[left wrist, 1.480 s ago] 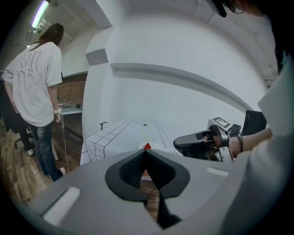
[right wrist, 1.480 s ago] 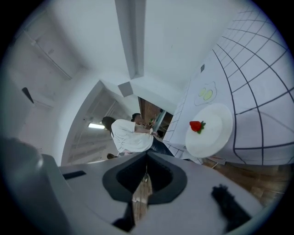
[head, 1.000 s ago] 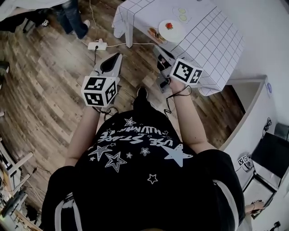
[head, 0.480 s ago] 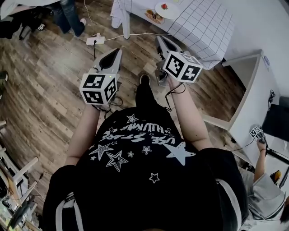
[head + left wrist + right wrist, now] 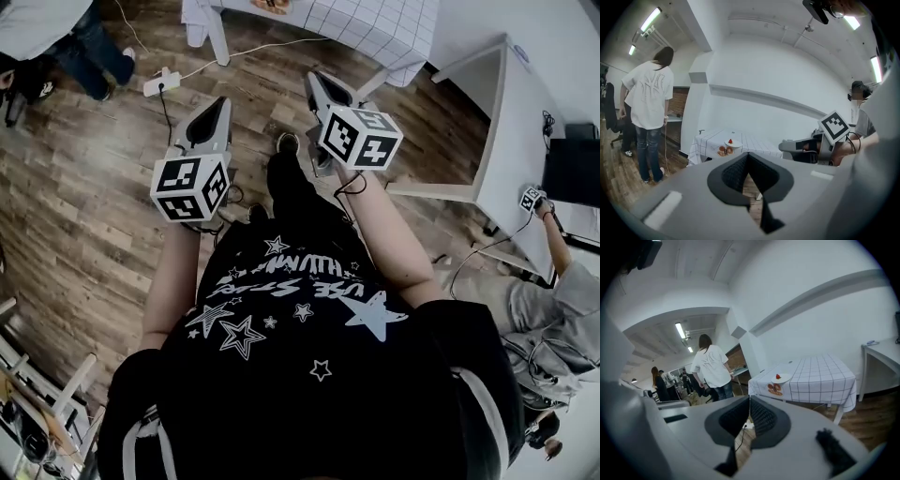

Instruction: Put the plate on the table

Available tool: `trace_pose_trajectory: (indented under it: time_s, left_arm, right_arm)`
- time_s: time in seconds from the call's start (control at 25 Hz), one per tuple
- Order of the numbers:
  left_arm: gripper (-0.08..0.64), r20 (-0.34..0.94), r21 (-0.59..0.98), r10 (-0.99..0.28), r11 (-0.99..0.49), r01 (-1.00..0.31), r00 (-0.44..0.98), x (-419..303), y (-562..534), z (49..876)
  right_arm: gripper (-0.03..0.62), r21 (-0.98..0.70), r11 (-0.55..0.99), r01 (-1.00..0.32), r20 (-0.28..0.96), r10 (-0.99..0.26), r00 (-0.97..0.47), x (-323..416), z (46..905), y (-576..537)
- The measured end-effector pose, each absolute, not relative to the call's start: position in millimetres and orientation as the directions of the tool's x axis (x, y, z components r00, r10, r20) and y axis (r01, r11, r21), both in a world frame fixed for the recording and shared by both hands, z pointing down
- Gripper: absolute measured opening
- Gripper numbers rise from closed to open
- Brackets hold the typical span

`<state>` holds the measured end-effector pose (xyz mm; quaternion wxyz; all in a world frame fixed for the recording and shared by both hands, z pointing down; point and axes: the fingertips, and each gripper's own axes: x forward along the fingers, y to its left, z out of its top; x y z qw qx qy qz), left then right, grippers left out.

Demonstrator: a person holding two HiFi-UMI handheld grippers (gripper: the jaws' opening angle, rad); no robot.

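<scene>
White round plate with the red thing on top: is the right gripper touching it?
Apart. The right gripper view shows the white round plate on the checked-cloth table, far beyond the shut right gripper.

Lab-like workroom — strip lights, white walls, wood-plank floor, power strip, checked-cloth table

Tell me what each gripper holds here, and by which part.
Nothing is held. The left gripper and the right gripper both have jaws shut with nothing between them; the plate sits on the table.
</scene>
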<state>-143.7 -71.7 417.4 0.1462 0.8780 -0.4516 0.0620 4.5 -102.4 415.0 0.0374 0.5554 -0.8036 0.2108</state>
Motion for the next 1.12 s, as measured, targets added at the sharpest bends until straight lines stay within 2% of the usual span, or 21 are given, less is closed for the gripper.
trace_pose_trajectory:
  time_s: [0.2,0.56,0.84,1.12]
  left_arm:
    - [0.009,0.226,0.224,-0.757,-0.573,-0.789,0.614,-129.9,-54.9,417.1]
    - [0.009,0.211,0.191,-0.787,-0.549,-0.814,0.580,-119.9,-45.4,400.9]
    - [0.009,0.231,0.199,-0.770,-0.560,-0.804,0.594,-79.1,-15.7,402.4]
    - [0.009,0.246,0.186,-0.755,-0.579,-0.794,0.608,-43.5,26.9,401.5]
  right_arm:
    - [0.015,-0.327,0.247,-0.912,0.251,-0.908,-0.336,24.4,408.3,-81.6]
    - [0.014,-0.355,0.289,-0.889,0.132,-0.926,-0.353,35.6,376.8,-78.5]
    - [0.014,-0.286,0.296,-0.912,0.193,-0.914,-0.357,65.3,380.8,-40.9]
    - [0.014,-0.308,0.272,-0.912,0.215,-0.914,-0.345,100.0,391.0,-4.4]
